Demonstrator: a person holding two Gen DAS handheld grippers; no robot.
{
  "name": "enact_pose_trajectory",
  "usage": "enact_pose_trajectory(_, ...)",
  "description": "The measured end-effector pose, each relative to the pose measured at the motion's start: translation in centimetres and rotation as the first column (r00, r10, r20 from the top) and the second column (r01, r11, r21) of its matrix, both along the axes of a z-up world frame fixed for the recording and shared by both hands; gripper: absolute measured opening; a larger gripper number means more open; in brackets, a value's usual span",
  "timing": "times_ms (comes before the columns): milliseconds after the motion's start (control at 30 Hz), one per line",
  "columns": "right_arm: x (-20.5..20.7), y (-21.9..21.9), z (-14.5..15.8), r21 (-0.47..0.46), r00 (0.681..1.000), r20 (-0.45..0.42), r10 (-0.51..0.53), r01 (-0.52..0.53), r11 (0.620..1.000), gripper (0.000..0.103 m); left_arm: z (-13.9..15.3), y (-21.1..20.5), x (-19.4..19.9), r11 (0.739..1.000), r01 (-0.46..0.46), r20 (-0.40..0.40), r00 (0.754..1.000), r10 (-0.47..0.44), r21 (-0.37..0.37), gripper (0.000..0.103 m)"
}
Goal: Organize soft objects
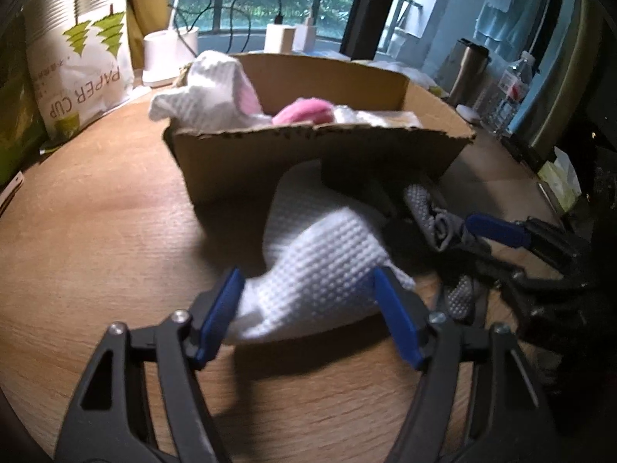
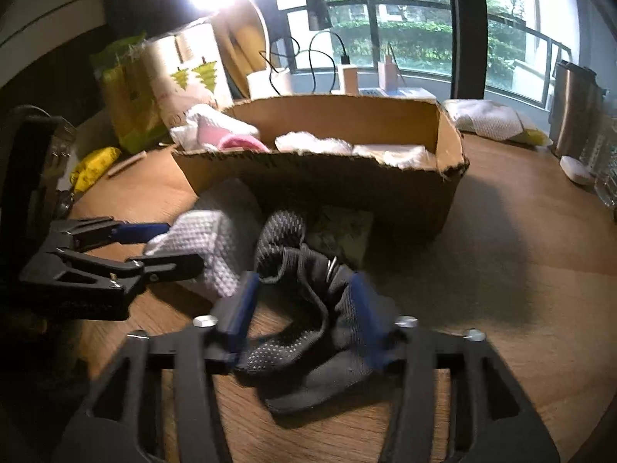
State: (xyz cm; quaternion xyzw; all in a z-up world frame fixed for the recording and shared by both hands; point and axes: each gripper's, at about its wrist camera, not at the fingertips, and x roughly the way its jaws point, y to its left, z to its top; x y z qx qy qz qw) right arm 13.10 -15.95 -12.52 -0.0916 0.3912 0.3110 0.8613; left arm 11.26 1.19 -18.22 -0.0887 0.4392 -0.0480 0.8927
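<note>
While both grippers straddle cloth on the wooden table (image 1: 96, 239), neither grip looks complete. The left gripper (image 1: 308, 308) stands about half open around the white knitted cloth (image 1: 324, 254), its pads beside the fabric and apparently not pressing. The right gripper (image 2: 304, 316) brackets the grey dotted cloth (image 2: 293, 308) likewise; contact cannot be confirmed. Both cloths lie just near of the cardboard box (image 1: 308, 146). Close fully on a thick fold, lift clear of the box's near wall, then release inside.

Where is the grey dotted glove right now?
In the right wrist view, the grey glove lies on the table between the right tool fingers, before the cardboard box.
</note>
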Motion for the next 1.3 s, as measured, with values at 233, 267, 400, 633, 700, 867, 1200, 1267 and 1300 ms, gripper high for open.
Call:
enact_pose_trajectory(233, 0.5, 0.0, -0.6, -0.027, 0.999, 0.001, -0.034, 0.034, 0.999, 0.056, 0.4, -0.9, -0.4, 0.998, 0.058, 0.004, 0.998, -0.058, -0.007, 0.031)
enact_pose_trajectory(267, 0.6, 0.0, -0.7, -0.032, 0.999, 0.000, -0.046, 0.046, 0.998, 0.056, 0.5, -0.9, -0.5, 0.998, 0.064, 0.007, 0.998, -0.063, -0.008, 0.027)
enact_pose_trajectory(400, 0.6, 0.0, -0.8, -0.058, 0.997, 0.016, -0.071, 0.072, 0.996, 0.036, 1.4, -0.9, -1.3, 0.997, 0.079, 0.031, 0.996, -0.079, -0.010, 0.021)
enact_pose_trajectory(633, 0.2, -0.9, -0.2, -0.024, 0.994, 0.024, -0.103, 0.104, 0.994, 0.024, 3.7, 0.1, -3.0, 0.997, 0.076, 0.088, 0.993, -0.073, -0.028, 0.018)
enact_pose_trajectory(700, -0.1, -1.1, 0.3, -0.014, 0.994, 0.030, -0.108, 0.108, 0.994, 0.010, 4.5, 0.5, -3.3, 0.997, 0.072, 0.108, 0.992, -0.068, -0.035, 0.018)
enact_pose_trajectory(867, -0.6, -1.6, 1.9, 0.001, 0.990, 0.070, -0.119, 0.119, 0.993, 0.007, 6.5, 1.2, -4.0, 0.997, 0.065, 0.162, 0.985, -0.058, -0.038, 0.018)
enact_pose_trajectory(1200, -0.9, -1.3, 2.8, -0.006, 0.990, 0.087, -0.114, 0.115, 0.993, 0.006, 9.0, 2.8, -4.6, 0.998, 0.046, 0.231, 0.972, -0.033, -0.051, 0.018)
enact_pose_trajectory(1267, -0.9, -1.1, 2.5, -0.010, 0.991, 0.079, -0.108, 0.109, 0.994, 0.006, 9.2, 3.0, -4.7, 0.998, 0.042, 0.235, 0.972, -0.028, -0.055, 0.018)
enact_pose_trajectory(1300, -0.9, -1.0, 2.4, -0.012, 0.991, 0.078, -0.106, 0.107, 0.994, 0.006, 9.2, 3.1, -4.7, 0.998, 0.041, 0.236, 0.971, -0.026, -0.058, 0.018)
